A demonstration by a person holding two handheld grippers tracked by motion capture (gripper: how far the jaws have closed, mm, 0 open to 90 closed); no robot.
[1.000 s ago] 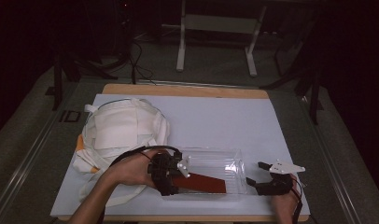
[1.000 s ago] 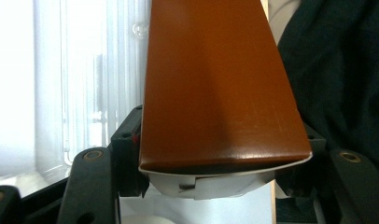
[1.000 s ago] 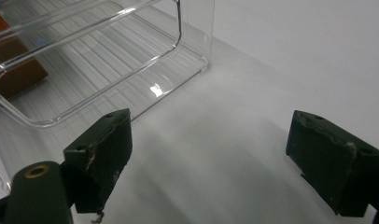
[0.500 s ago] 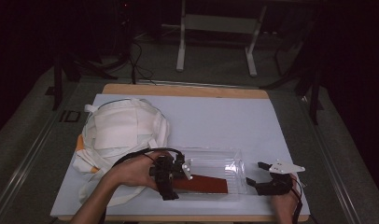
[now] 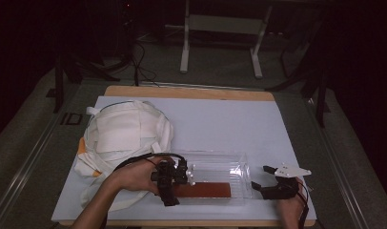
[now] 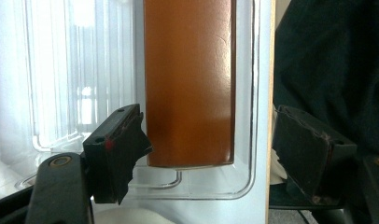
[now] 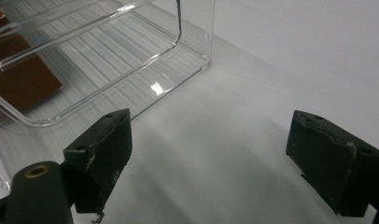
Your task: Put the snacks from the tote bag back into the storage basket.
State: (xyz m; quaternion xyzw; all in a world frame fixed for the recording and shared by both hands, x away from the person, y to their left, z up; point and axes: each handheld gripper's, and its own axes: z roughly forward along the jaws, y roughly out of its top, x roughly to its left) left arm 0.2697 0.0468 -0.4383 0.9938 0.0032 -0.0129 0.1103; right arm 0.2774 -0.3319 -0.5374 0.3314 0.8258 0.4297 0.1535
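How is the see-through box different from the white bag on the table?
The clear box is see-through and stiff with straight sides; the white bag is cloth, soft and lumpy. The box holds a brown flat piece; what the bag holds is hidden. The box sits between both grippers; the bag lies farther left. Both rest on the white tabletop.

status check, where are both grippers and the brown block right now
Left gripper open at the clear tray's left end. Brown block lies flat inside the tray, ungripped. Right gripper open, just off the tray's right end. White bag sits left.

Dim lab or studio, white-covered table, metal stand legs, floor cables
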